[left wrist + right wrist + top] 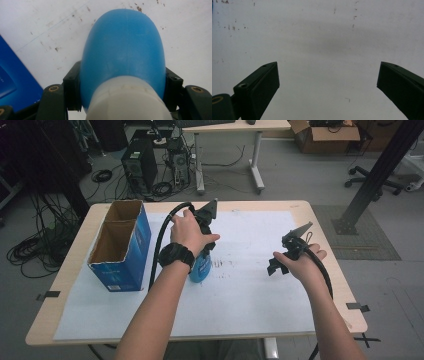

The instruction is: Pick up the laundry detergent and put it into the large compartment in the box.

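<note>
A blue plastic bottle (pixel 201 269) with a white neck (pixel 125 100) stands on the white sheet (pixel 250 295) at the table's middle. My left gripper (pixel 204 247) comes down over it from above, and its black jaws press the bottle (pixel 122 52) on both sides. My right gripper (pixel 276 265) hovers over the sheet to the right, apart from the bottle. In the right gripper view its jaws stand wide apart with only the bare white sheet (pixel 324 50) between the fingertips (pixel 268 77).
An open blue cardboard box (pixel 120 245) stands at the table's left, close to the bottle; its blue side (pixel 15 82) is in the left gripper view. The sheet carries small dark smudges (pixel 222 265). Computer towers, cables and a desk lie beyond the far edge.
</note>
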`<state>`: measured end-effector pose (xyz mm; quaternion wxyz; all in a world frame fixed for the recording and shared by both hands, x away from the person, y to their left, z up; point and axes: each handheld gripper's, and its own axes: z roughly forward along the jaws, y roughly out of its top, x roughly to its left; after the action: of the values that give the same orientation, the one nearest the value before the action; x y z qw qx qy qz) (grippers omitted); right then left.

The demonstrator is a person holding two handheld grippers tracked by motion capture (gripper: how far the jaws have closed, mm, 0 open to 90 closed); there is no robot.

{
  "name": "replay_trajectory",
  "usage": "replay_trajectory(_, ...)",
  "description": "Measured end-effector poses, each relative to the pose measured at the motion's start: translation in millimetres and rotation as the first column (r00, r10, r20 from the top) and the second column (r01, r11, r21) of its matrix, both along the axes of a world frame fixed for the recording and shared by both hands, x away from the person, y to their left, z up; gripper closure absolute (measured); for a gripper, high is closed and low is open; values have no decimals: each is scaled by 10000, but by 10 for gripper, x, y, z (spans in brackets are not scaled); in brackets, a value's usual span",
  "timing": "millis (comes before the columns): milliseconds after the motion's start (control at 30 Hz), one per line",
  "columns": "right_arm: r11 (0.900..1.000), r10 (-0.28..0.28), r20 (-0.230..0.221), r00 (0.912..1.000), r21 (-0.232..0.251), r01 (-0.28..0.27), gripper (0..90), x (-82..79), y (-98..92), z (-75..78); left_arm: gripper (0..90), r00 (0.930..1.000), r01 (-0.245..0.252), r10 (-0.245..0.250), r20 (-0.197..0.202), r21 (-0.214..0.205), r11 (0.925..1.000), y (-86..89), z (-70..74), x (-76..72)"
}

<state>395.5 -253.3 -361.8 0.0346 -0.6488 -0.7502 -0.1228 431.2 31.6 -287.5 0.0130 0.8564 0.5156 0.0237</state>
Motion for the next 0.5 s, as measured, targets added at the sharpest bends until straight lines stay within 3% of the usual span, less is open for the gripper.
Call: replay_trajectory(500, 10000, 11, 10, 10000, -49, -11, 44, -3, 7, 18, 367, 10000, -4, 4, -31, 33, 10000, -2, 1, 1)
